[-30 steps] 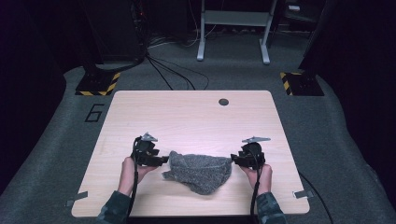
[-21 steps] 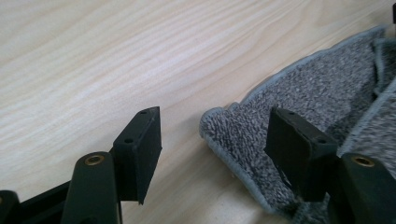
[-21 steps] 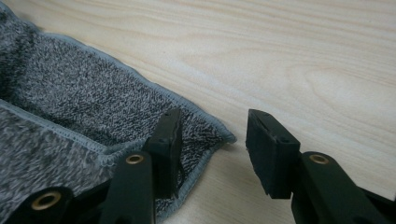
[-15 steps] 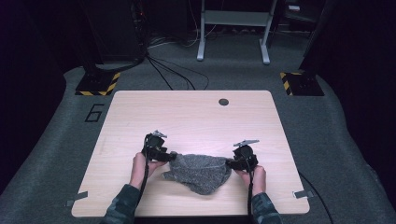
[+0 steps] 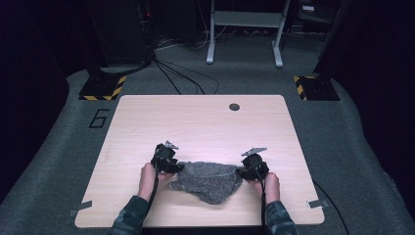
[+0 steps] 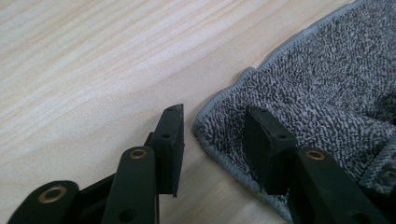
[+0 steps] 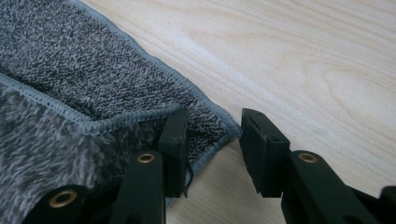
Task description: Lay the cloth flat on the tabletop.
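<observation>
Both our hands have dropped toward the grey towel (image 5: 209,180), crumpled low at centre on the surface (image 5: 205,122). Our left gripper (image 6: 212,140) and right gripper (image 7: 212,144), jaws just closing, straddle opposite corners, not yet pinching. Grasping and everything after remain.

Both grippers (image 5: 210,169) low, jaws part-open
</observation>
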A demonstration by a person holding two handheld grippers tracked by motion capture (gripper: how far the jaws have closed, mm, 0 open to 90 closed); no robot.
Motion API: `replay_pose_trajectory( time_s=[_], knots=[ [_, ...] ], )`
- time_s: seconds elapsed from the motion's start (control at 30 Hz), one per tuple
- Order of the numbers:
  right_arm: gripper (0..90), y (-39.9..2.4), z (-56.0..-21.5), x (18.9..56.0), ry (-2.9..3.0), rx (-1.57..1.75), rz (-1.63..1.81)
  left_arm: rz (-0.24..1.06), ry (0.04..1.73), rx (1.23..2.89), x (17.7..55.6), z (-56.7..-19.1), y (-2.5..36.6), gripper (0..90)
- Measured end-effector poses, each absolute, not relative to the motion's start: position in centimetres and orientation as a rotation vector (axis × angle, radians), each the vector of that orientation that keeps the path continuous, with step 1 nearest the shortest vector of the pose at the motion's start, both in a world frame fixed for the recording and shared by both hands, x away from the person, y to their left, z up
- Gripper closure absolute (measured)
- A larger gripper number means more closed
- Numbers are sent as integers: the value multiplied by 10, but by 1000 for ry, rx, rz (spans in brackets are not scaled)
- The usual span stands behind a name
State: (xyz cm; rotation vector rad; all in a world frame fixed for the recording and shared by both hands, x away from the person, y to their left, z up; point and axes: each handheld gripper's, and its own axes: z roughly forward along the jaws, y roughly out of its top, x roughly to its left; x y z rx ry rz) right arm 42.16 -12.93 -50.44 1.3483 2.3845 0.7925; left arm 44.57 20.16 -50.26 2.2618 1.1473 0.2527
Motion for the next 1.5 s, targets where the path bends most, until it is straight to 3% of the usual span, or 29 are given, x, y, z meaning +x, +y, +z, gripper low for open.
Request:
replay_pose_trajectory(
  time_s=[0.3,0.4,0.57,0.97,1.5],
  knots=[
    [760,-131,-508,416,2350,1348,860,335,1112,2325,440,-502,195,665],
    [813,-131,-508,415,2364,1333,870,340,1098,2316,438,-503,196,766],
    [869,-132,-510,413,2356,1342,919,340,1083,2301,434,-504,196,855],
    [882,-140,-498,412,2286,1370,982,324,1084,2226,431,-494,211,871],
    [882,-141,-421,409,2128,1218,1124,465,1015,2061,423,-424,227,873]
  ],
)
